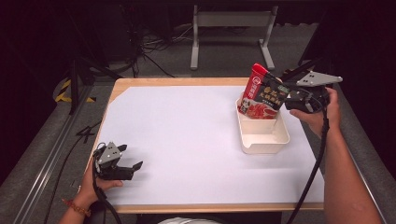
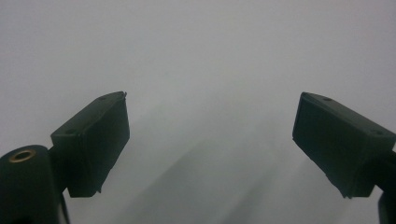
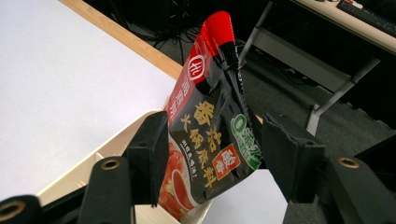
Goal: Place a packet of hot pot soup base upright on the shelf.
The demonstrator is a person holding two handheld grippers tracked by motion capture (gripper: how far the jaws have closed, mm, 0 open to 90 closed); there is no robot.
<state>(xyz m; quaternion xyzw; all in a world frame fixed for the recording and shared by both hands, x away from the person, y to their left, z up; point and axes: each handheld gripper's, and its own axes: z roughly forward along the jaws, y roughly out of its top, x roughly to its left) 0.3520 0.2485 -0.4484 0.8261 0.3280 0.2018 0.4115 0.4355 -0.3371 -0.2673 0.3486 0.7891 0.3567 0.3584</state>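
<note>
A red and black sauce packet stands tilted at the far end of a cream tray, its lower end inside the tray. My right gripper reaches in from the right and is shut on the packet's sides. In the right gripper view the packet sits between both jaws of the right gripper, above the tray's rim. My left gripper rests open at the near left corner of the white mat. In the left gripper view the left gripper has nothing between its jaws.
A white mat covers most of the wooden table. Beyond the far edge stand a grey metal frame and cables on the floor. A cable trails from my right gripper along the forearm.
</note>
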